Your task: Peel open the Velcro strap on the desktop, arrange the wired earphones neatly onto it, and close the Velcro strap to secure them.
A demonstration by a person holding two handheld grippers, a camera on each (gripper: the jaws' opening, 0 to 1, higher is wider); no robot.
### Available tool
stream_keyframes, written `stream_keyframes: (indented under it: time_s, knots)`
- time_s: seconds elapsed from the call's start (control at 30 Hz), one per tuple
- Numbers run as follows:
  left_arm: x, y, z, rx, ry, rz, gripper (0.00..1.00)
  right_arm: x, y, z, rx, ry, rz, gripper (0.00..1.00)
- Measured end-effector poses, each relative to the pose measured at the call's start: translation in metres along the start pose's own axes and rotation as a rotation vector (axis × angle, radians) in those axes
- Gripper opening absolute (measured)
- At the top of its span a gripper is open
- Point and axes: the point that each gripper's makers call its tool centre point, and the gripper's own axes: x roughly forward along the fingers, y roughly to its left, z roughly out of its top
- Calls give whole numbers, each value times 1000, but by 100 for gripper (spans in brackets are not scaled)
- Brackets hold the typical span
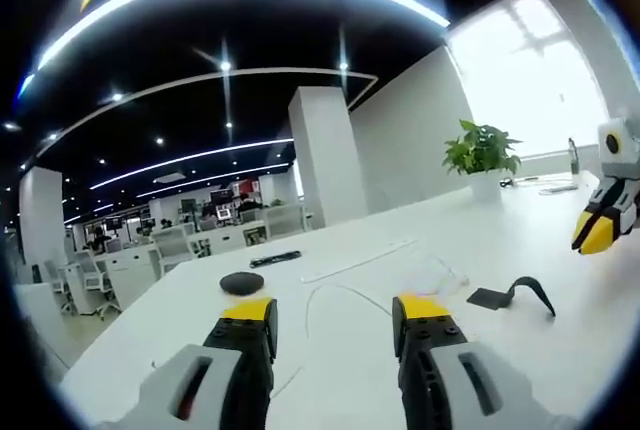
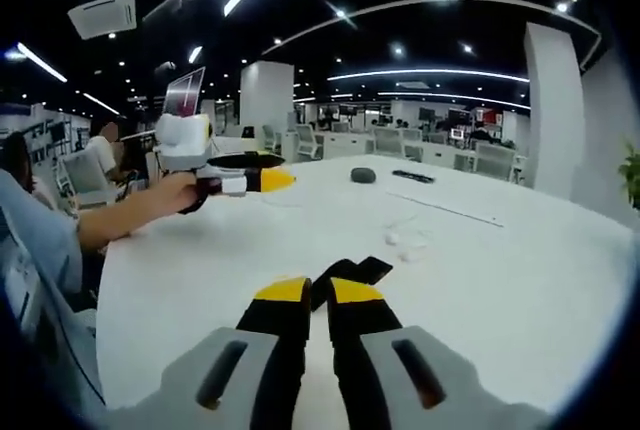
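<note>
On the white bench (image 1: 500,250), in the left gripper view, the black Velcro strap (image 1: 512,295) lies at about four o'clock from the picture's centre, its long axis running roughly nine to three, with a flat square tab at the nine o'clock end and a curled tail lifting and hooking down toward three o'clock; the left claw (image 1: 334,318) hovers above the bench with its yellow-tipped jaws well apart and nothing between them; the white wired earphones (image 1: 400,275) trail in thin loops just beyond the jaws, between them and the strap; a dark round pad (image 1: 241,282) and a black bar-shaped thing (image 1: 275,259) sit farther off near eleven o'clock; a potted plant (image 1: 481,153) stands at two o'clock; the right claw (image 1: 597,230) enters at three o'clock.

In the right gripper view, the right claw (image 2: 317,292) has its jaws together, or nearly so, just at the near end of the strap (image 2: 352,272), whether gripping it I cannot tell; the strap's long axis points toward one o'clock; the earphones (image 2: 405,235) lie beyond; the left claw (image 2: 270,180), jaws near together there, is held by a hand (image 2: 170,193) at ten o'clock.
</note>
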Motion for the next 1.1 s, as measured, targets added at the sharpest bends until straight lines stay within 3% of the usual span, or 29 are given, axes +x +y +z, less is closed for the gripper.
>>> stream_keyframes:
  time_s: [0.43, 0.7, 1.1]
  knots:
    - [-3, 4, 0, -11, 3, 9, 49, 56, 4, 28, -33, -26, 65, 9]
    - [-3, 0, 2, -16, -2, -3, 49, 97, -11, 24, -60, 0, 57, 10]
    - [-10, -7, 7, -7, -15, -15, 49, 131, -17, 20, -88, 26, 60, 12]
